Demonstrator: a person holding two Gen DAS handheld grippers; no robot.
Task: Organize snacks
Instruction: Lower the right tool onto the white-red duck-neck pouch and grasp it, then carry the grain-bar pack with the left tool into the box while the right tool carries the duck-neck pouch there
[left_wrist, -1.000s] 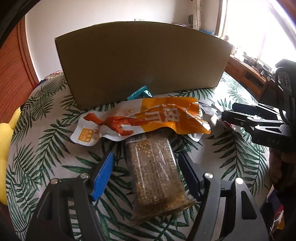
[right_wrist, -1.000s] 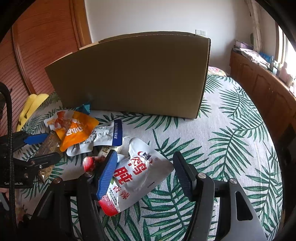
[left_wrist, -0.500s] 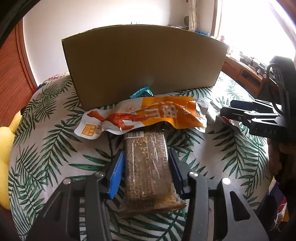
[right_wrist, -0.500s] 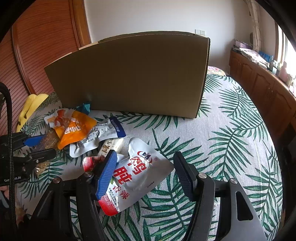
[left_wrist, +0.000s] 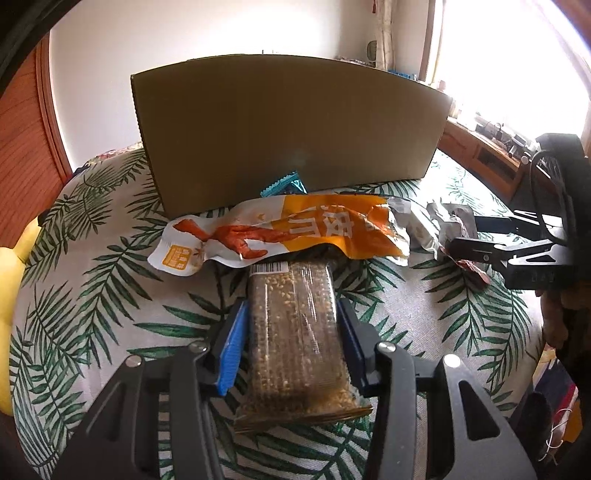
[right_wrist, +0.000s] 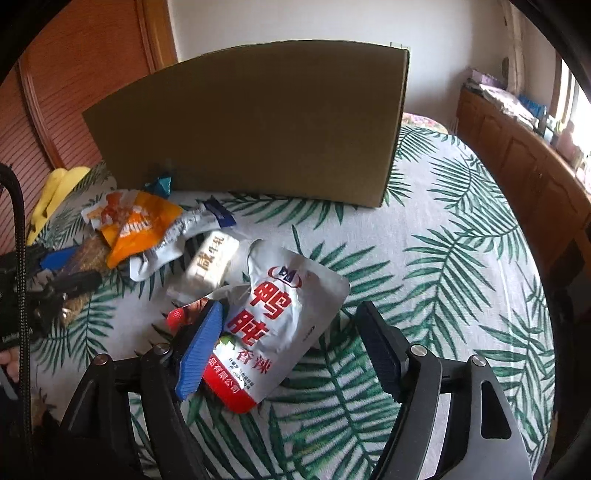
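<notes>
On the leaf-print cloth, near me: seed bar (left_wrist: 295, 332), far end under the orange pouch (left_wrist: 295, 232)
Left claw (left_wrist: 291, 332): clenched on my seed bar
Right claw (right_wrist: 291, 347): released, just widening, silver pouch (right_wrist: 280, 317) between its jaws
Box (right_wrist: 251, 129): far side

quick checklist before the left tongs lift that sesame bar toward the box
1. Grip: left tongs closed on both sides of the sesame bar: ok.
2. Bar free: its far end lies under the orange pouch, which may drag along: not ok.
3. Cardboard box upright behind the pile: ok.
4. Box open on top, with room inside: cannot tell.
5. Right tongs open, jaws just widened, either side of the silver pouch without pinching it, off to one side of the bar: ok.
6. Bar's wrapper intact: ok.
</notes>
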